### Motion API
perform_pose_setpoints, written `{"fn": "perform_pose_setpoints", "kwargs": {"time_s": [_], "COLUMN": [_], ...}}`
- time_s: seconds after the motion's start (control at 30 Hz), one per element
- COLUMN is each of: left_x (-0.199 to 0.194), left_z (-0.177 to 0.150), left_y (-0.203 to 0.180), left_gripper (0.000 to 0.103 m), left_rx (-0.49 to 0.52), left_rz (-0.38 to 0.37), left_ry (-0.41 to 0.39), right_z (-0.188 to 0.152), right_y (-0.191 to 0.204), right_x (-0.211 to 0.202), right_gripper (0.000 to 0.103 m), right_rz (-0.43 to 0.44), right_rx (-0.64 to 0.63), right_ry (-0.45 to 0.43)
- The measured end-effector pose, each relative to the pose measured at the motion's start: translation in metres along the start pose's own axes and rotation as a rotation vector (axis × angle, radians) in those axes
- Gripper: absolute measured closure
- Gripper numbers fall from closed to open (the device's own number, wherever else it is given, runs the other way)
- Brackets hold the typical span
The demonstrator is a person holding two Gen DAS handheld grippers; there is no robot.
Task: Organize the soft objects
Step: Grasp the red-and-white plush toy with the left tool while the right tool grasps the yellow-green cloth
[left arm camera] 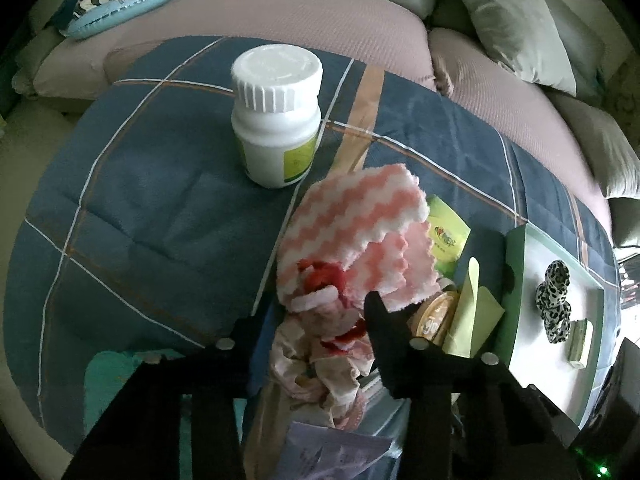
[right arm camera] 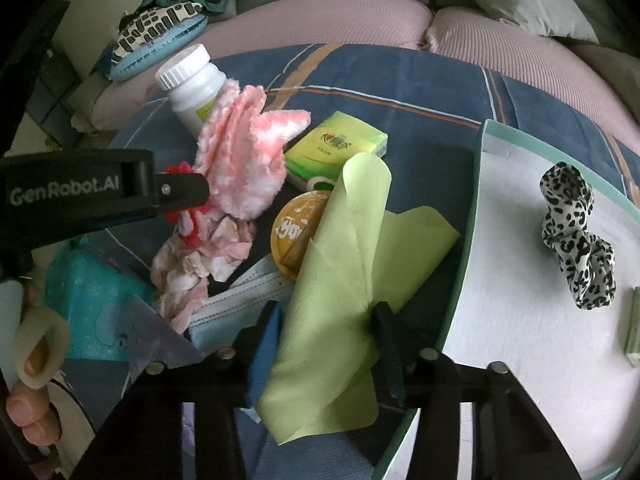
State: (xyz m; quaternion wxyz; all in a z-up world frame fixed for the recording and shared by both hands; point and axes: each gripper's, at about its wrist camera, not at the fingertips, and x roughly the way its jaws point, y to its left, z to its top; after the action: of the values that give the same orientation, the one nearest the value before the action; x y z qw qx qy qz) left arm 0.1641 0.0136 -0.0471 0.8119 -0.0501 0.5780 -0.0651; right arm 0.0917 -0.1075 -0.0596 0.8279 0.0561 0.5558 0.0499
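A pink-and-white zigzag cloth [left arm camera: 360, 208] stands up off the blue plaid quilt [left arm camera: 140, 200]. My left gripper [left arm camera: 312, 326] is closed on its lower end, together with a red-and-white fuzzy piece [left arm camera: 320, 280]. From the right wrist view, the left gripper [right arm camera: 192, 196] comes in from the left, with the pink cloth [right arm camera: 244, 160] rising from its tip. Crumpled pale pink fabric [right arm camera: 192, 260] lies just below it. My right gripper [right arm camera: 330, 340] is shut on a light green cloth [right arm camera: 340, 240], which bunches between the fingers and curls upward.
A white capped bottle [left arm camera: 276, 120] stands behind the pink cloth. A green tissue pack [right arm camera: 336, 144], a round orange tin [right arm camera: 296, 232] and a blue face mask [right arm camera: 240, 304] lie around the green cloth. At right is a green-rimmed tray [right arm camera: 472, 220] holding a leopard-print scrunchie [right arm camera: 576, 240]. Sofa cushions [left arm camera: 520, 32] lie beyond.
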Motion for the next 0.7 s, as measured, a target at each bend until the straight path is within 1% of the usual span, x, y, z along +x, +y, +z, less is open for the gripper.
{"fn": "perform_pose_setpoints", "kwargs": {"time_s": [0.03,0.07,0.13,0.27,0.37,0.57,0.7], "left_x": [0.001,0.001,0.001,0.0,-0.001,-0.006,-0.009], "left_z": [0.0,0.0,0.0,0.0,0.0,0.0,0.0], "left_y": [-0.001,-0.001,-0.001,0.001,0.003,0.007,0.011], "left_gripper": [0.063,0.063,0.065,0.07,0.072,0.074,0.076], "left_rx": [0.003,0.005,0.005,0.004,0.003,-0.007,-0.021], "left_rz": [0.003,0.007,0.008,0.017,0.008,-0.003,-0.014], "left_ry": [-0.002,-0.002,-0.005,-0.014,-0.02,-0.036,-0.046], "right_z": [0.0,0.001,0.0,0.001,0.003,0.006,0.005], "right_y": [0.0,-0.001,-0.001,-0.007,-0.014,-0.022,-0.025], "right_x": [0.0,-0.003,-0.006,-0.009,-0.015,-0.029,-0.031], "right_gripper": [0.063,0.068,0.073,0.089,0.092,0.092,0.092], "right_rz": [-0.001,-0.003,-0.001,-0.007,0.011,0.017,0.02], "right_rx": [0.001,0.002,0.008,0.021,0.04,0.064,0.073], "right_ry": [-0.001,-0.002,-0.007,-0.012,-0.03,-0.065,-0.067]}}
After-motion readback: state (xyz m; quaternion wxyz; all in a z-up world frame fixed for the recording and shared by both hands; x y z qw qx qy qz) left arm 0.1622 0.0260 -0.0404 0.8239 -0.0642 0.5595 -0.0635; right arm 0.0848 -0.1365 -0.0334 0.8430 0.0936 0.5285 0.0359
